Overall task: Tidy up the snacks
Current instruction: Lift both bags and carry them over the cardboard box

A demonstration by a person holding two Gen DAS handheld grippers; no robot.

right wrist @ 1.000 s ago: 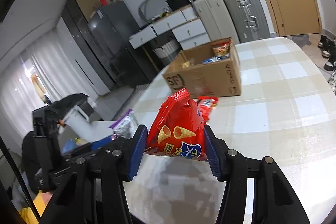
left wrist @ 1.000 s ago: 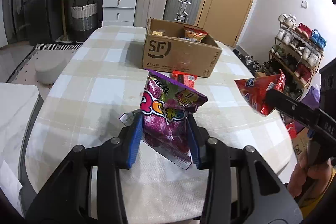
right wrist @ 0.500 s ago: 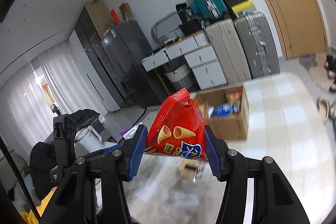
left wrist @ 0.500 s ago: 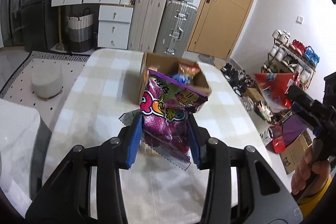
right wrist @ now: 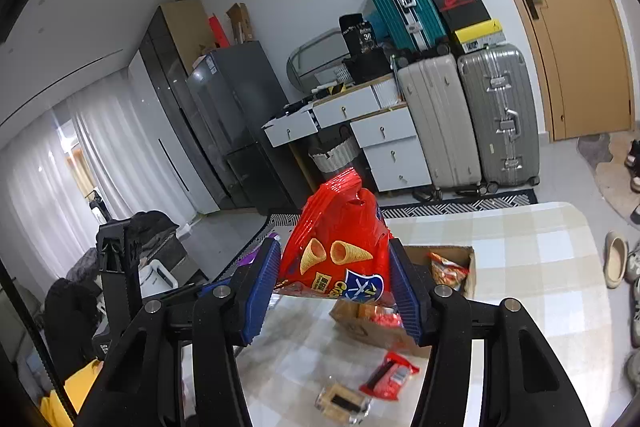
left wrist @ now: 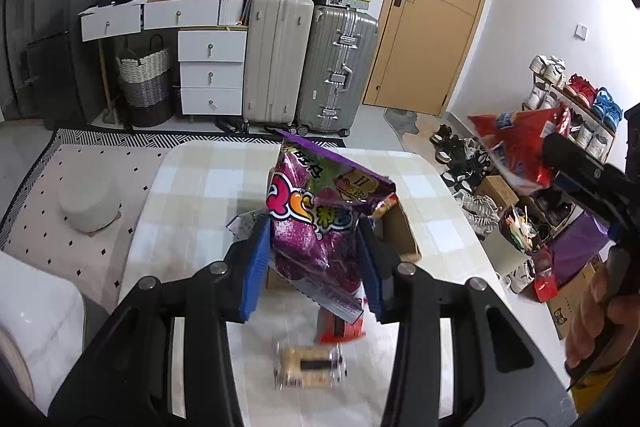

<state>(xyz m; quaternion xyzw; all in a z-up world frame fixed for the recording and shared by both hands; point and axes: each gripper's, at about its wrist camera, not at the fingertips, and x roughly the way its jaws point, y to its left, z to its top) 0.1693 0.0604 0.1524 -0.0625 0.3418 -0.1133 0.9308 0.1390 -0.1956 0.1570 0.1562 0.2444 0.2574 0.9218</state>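
So two snack bags are up in the air, one per gripper. The left gripper [left wrist: 314, 259] is clamped on a crinkly purple foil bag with bright cartoon lettering [left wrist: 320, 215]; the right gripper [right wrist: 336, 287] pinches a glossy red bag printed with cone-shaped crisps [right wrist: 340, 247]. Below: one open brown cardboard box [right wrist: 404, 335], plus two small packets on the checked tablecloth [right wrist: 540, 267], a clear-wrapped biscuit pack [right wrist: 342, 403] and a red wrapper [right wrist: 390, 375].

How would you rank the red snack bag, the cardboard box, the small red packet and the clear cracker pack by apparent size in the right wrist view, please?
1. red snack bag, nearest the camera
2. cardboard box, partly hidden
3. small red packet and clear cracker pack: alike
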